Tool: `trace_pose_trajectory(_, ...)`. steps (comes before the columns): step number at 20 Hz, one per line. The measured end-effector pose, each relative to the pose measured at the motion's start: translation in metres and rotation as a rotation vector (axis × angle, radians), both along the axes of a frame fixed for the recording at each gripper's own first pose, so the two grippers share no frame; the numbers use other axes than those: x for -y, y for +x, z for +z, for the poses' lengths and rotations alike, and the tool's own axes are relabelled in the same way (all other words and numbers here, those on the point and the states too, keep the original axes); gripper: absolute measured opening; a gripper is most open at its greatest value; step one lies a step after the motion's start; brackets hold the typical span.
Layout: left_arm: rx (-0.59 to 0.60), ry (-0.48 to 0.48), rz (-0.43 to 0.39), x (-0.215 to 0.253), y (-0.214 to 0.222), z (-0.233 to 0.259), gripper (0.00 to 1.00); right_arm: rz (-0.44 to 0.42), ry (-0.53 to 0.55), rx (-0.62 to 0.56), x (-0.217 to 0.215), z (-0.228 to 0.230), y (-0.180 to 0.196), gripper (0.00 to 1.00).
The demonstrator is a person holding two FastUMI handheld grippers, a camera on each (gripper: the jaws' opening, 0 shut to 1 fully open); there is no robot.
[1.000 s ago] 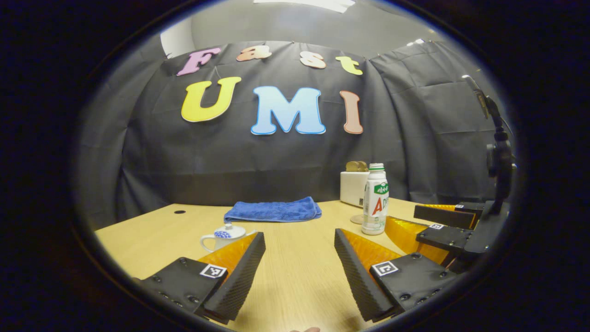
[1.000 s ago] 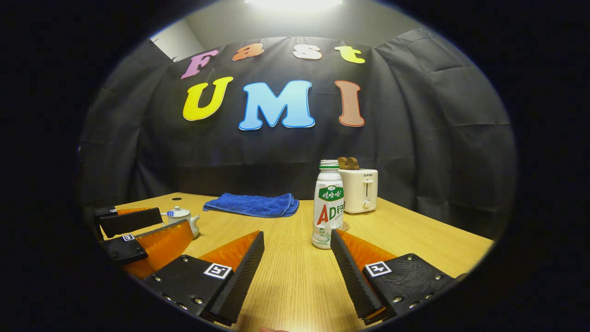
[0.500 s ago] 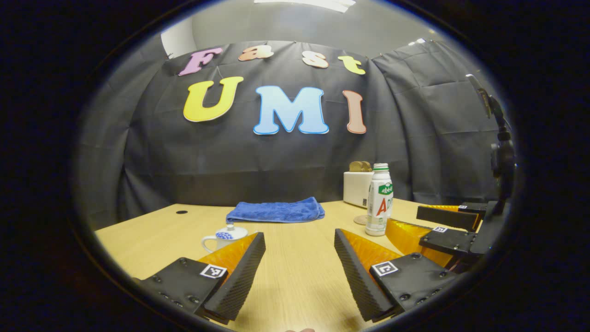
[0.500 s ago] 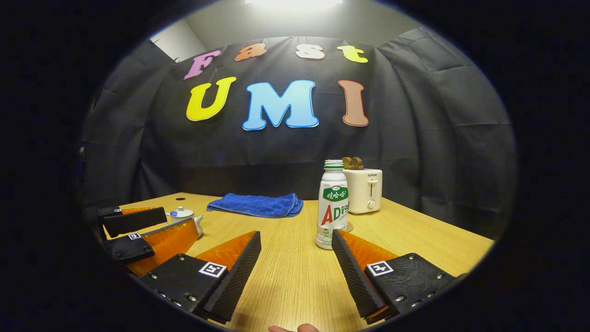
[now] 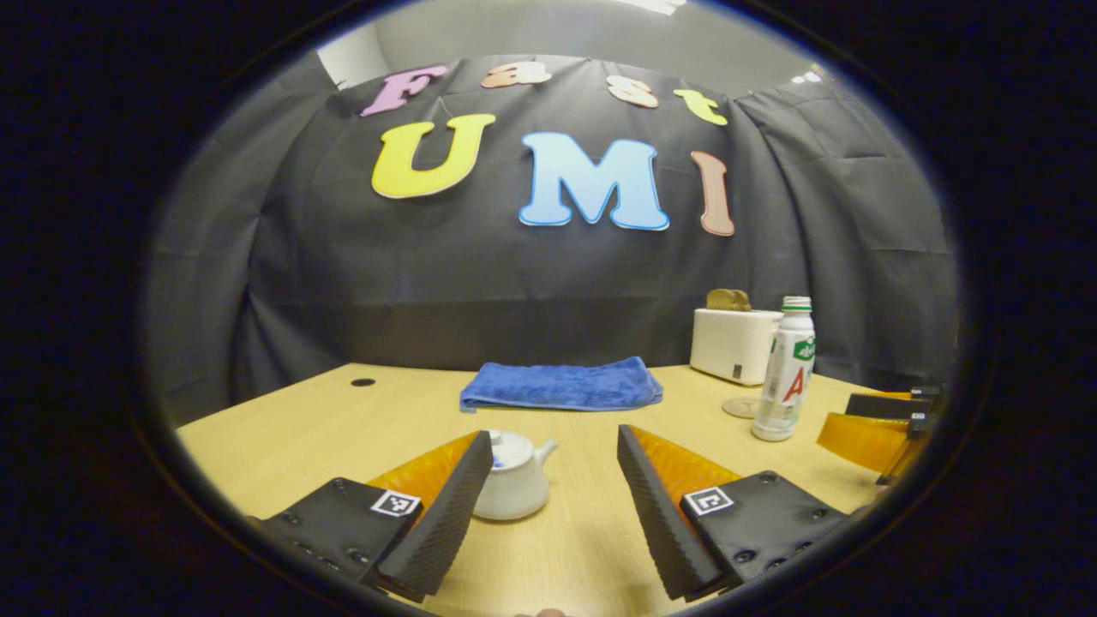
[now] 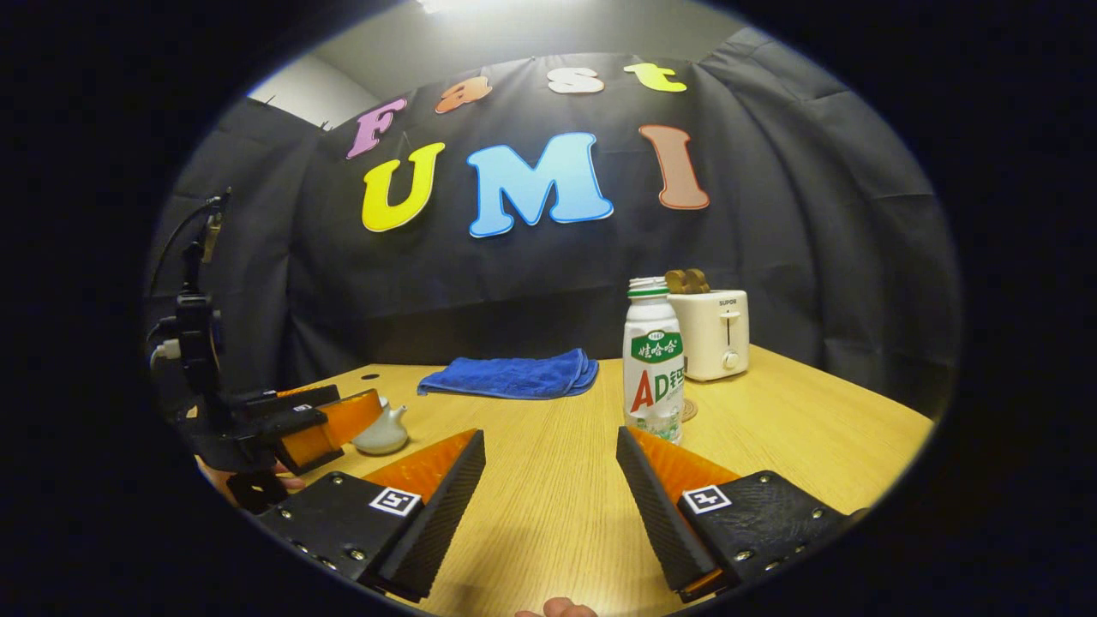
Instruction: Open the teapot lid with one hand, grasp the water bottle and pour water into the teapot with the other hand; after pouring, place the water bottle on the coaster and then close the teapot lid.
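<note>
Left gripper view is showing the left gripper (image 5: 553, 497), fingers wide, nearing the teapot (image 5: 514, 482) just ahead, lid (image 5: 506, 443) sitting on.

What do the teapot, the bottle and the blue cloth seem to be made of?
Teapot: probably glazed ceramic; white, smooth, with a soft shine and a small blue pattern.
Water bottle: likely plastic; opaque white, with a printed label wrap and a ribbed cap.
Blue towel: soft fabric, perhaps microfiber or terry; matte, fuzzy, folded in layers.
</note>
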State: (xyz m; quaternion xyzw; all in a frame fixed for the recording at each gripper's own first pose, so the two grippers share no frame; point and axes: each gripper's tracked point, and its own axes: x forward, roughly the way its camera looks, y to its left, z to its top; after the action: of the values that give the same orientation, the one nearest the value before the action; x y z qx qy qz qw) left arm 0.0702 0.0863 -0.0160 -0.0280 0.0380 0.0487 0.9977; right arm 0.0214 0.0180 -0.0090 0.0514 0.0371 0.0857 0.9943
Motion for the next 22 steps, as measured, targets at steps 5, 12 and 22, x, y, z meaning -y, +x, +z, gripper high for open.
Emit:
trace_pose_trajectory(5,-0.007,0.034,0.032,-0.024,0.026,0.006,0.99,0.001,0.017,-0.039,0.005,-0.002,0.006,0.95)
trace_pose_trajectory(12,-0.054,0.008,0.073,-0.047,0.048,-0.013,0.92,-0.012,-0.017,0.008,0.01,0.017,0.01,0.95)
trace_pose_trajectory(22,-0.086,0.056,0.058,-0.049,0.054,-0.015,0.25,-0.022,0.001,0.007,0.016,0.025,0.015,0.95)
